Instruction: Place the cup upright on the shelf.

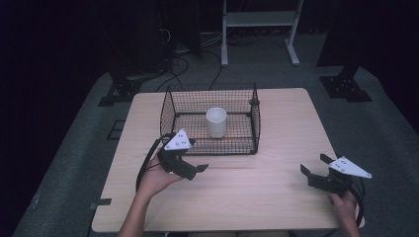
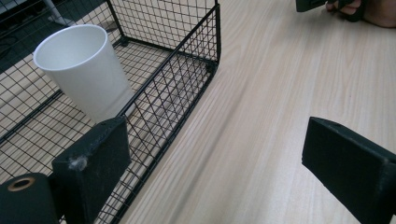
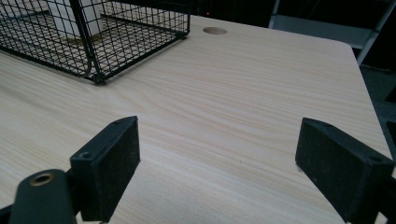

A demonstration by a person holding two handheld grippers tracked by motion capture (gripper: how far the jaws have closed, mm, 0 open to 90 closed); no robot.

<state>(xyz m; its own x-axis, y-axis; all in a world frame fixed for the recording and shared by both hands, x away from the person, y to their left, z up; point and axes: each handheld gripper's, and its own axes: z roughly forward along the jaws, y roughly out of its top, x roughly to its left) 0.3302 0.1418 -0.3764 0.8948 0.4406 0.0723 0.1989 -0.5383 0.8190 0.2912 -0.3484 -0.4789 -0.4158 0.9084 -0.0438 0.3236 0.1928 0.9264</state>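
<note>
A white paper cup (image 1: 216,122) stands upright inside a black wire basket (image 1: 170,112) at the middle back of the wooden table (image 1: 247,192). My left gripper (image 1: 195,157) is open and holds nothing, hovering just in front of the basket's near-left corner. In the left gripper view the cup (image 2: 81,70) sits behind the basket's wire wall (image 2: 182,84), and the left gripper (image 2: 219,161) has bare wood between its wide-apart jaws. My right gripper (image 1: 315,164) is open over the table's right front. In its own view the right gripper (image 3: 224,154) is empty, with the basket (image 3: 93,42) far off to the left.
A round cable hole (image 3: 215,31) lies in the tabletop beyond the basket. A white frame stand (image 1: 259,22) and cables are on the floor behind the table. Bare wood stretches between the two grippers. The other hand (image 2: 369,10) appears at the top right of the left gripper view.
</note>
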